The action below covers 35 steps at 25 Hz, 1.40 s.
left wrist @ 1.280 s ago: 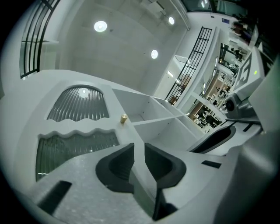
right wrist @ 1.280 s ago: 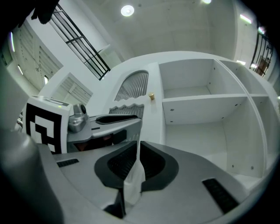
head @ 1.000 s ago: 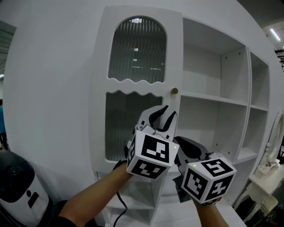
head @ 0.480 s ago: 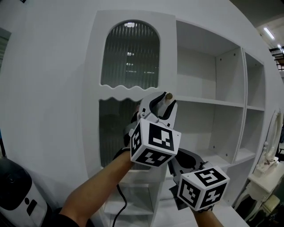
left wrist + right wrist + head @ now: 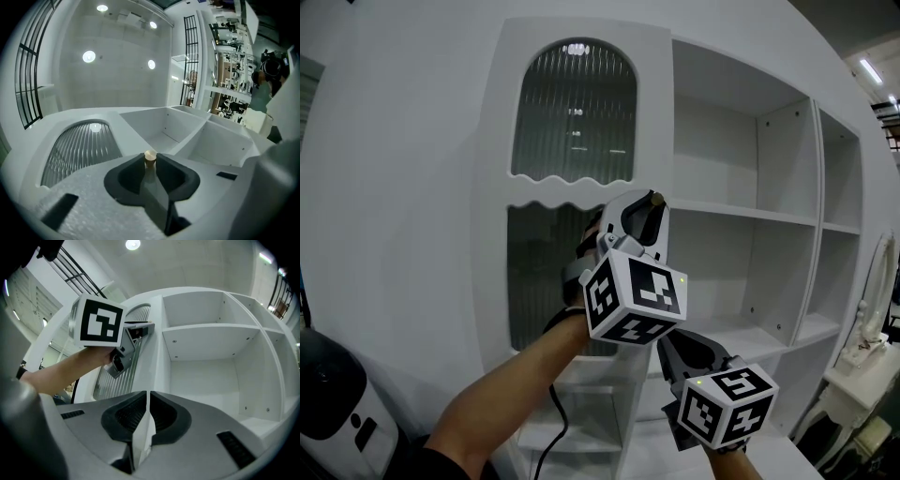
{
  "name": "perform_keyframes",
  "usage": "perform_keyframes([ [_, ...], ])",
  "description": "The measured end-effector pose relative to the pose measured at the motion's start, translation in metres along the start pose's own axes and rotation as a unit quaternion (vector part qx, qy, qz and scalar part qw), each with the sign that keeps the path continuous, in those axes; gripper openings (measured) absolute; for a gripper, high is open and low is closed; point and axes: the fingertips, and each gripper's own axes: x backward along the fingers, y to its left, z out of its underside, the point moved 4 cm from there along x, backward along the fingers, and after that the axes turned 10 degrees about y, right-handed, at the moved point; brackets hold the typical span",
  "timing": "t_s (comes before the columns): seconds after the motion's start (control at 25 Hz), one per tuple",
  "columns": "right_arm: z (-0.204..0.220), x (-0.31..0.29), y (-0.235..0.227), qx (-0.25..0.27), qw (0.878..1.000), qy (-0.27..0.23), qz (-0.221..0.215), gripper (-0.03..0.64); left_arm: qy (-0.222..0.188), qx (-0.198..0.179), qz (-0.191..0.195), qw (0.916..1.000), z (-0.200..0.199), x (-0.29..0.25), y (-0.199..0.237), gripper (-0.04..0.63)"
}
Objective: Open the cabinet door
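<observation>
Left tongs (image 5: 643, 208) closing, knob (image 5: 656, 199) between; shelves (image 5: 741, 213) beside.

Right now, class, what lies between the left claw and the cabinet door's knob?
Nothing. The left gripper view shows the knob sitting between the left claw's closing jaws, which touch it on both sides.

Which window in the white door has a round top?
The upper ribbed glass pane; its top is arched, the lower pane has a wavy top.

Right claw (image 5: 147, 397) low, jaws together
</observation>
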Motion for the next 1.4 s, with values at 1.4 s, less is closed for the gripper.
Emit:
perform_keyframes([
  [1.4,0.089,-0.011,0.012,-0.056,0.977,0.067,-0.193,0.144,-0.011,0.046,0.008,0.9989,-0.022,0.034,0.003,0.078],
])
